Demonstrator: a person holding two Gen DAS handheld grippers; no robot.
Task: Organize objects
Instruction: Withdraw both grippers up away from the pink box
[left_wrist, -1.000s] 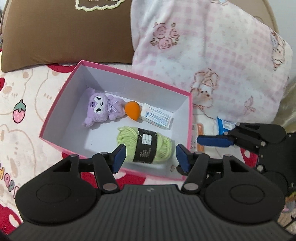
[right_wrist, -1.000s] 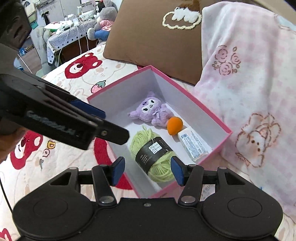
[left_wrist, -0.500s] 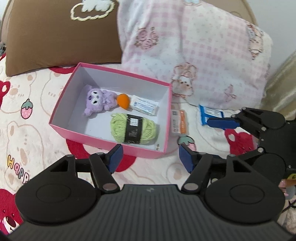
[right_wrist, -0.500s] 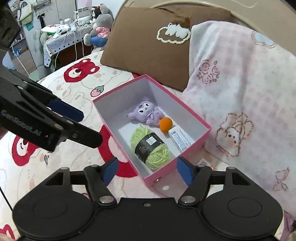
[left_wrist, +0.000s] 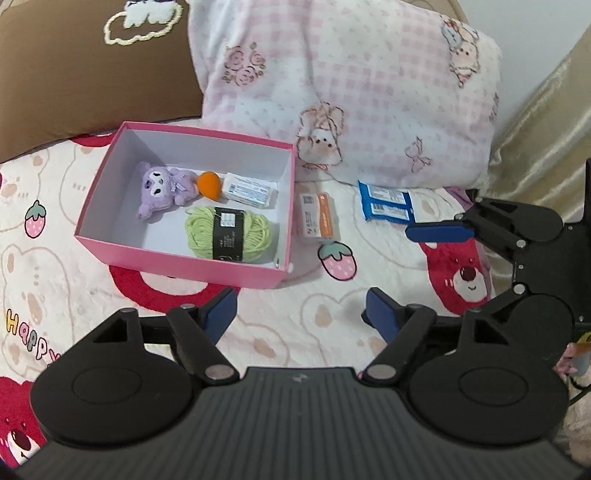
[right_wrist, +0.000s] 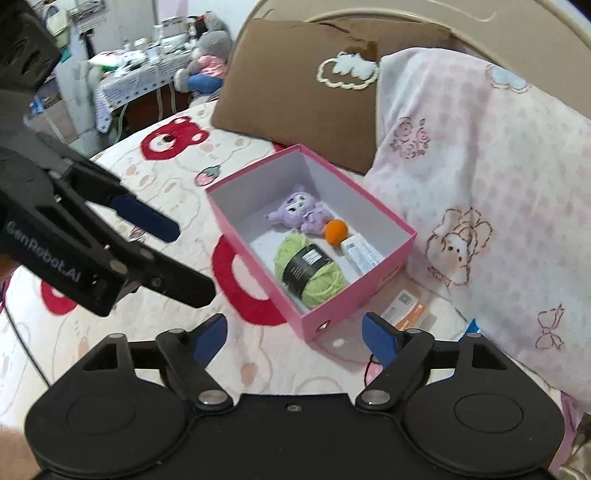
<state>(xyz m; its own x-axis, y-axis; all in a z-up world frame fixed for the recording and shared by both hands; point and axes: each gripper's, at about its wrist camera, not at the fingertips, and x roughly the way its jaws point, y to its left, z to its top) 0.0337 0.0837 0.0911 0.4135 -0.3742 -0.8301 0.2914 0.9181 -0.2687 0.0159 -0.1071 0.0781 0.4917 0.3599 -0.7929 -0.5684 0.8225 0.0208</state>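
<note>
Pink box (left_wrist: 177, 266) on bed (left_wrist: 332, 314), holding yarn (left_wrist: 229, 236), plush (left_wrist: 162, 188); orange packet (left_wrist: 318, 218), blue packets (left_wrist: 386, 203) outside. Left gripper (left_wrist: 299, 310), right gripper (right_wrist: 293, 332): jaws opening, empty. Between placements; next, probably grasping orange packet.

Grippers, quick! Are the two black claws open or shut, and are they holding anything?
Left gripper: jaws opening, nothing between them, only the bedspread below.
Right gripper: jaws opening too, holding nothing; the pink box lies beyond its fingertips.
</note>
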